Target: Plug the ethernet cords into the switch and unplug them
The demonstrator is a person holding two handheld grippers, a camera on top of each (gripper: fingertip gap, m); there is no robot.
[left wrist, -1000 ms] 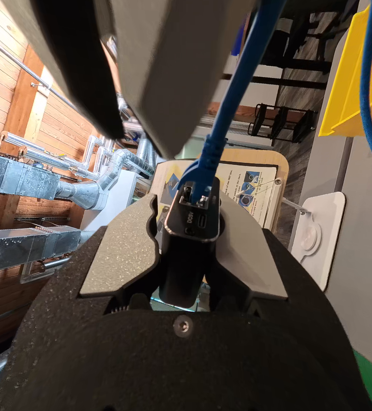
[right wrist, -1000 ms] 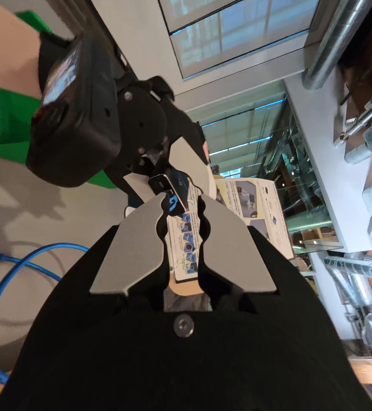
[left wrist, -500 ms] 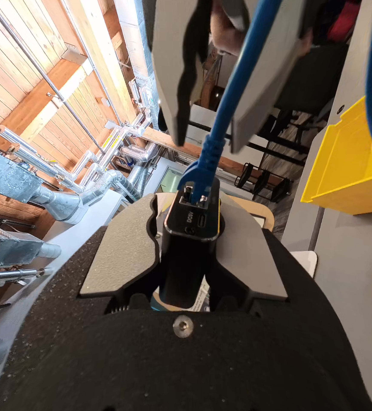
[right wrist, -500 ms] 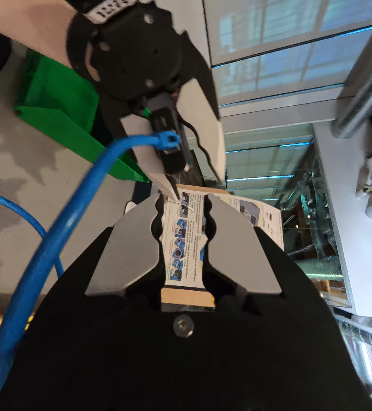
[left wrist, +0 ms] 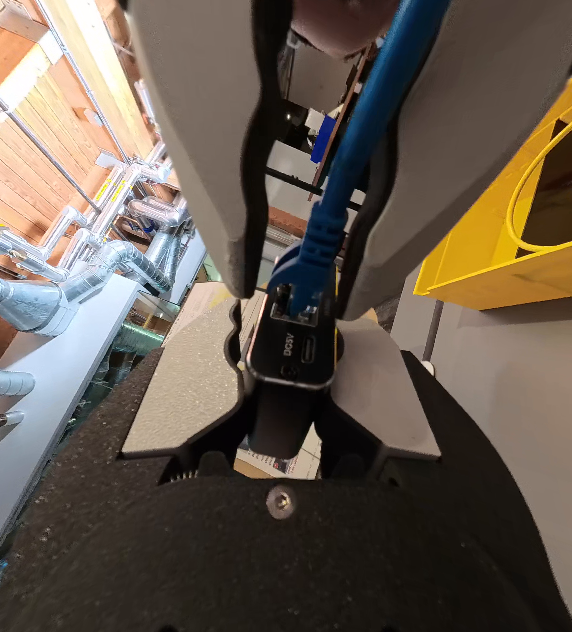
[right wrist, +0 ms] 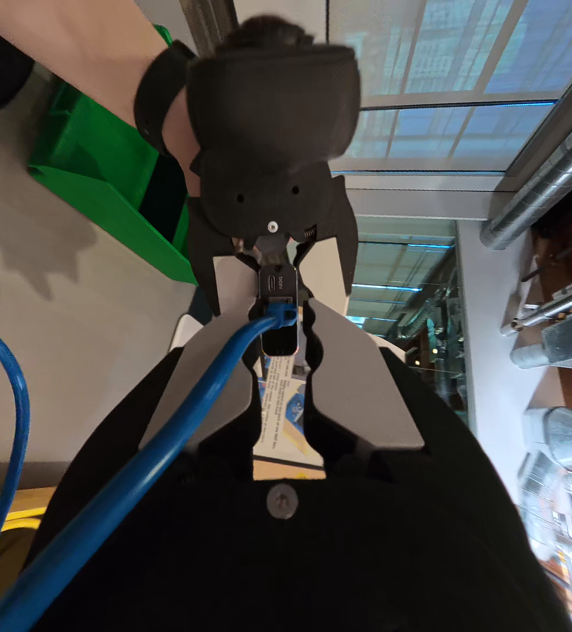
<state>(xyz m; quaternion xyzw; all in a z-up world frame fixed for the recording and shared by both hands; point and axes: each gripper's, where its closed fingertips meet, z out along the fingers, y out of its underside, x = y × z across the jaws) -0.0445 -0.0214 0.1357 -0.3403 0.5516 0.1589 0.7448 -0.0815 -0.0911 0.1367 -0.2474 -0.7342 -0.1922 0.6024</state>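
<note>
Switch (left wrist: pixel 291 345), a small black box with a glossy end face and rounded edges, sat clamped between the matte grey fingers of the left hand-held gripper (left wrist: pixel 286 337) at the centre of the left wrist view, its long axis running along the fingers and its port face pointing up the frame. Blue ethernet cord (left wrist: pixel 349 164), round and smooth with a ribbed boot, was seated in one port and ran straight up toward the upper right. The right hand-held gripper (left wrist: pixel 293 294) came down from the top of that frame, its wavy-edged fingers spread apart and straddling the boot without closing on it. In the right wrist view the same fingers (right wrist: pixel 281 328) framed the plug (right wrist: pixel 283 313) at frame centre, with the switch beyond and the cord trailing to the lower left. The plug lay directly ahead of the right gripper, so that one was the nearer for pulling it. A yellow bin (left wrist: pixel 503 246) stood at the right edge, a green bin (right wrist: pixel 106 191) at upper left, both of hard plastic.
</note>
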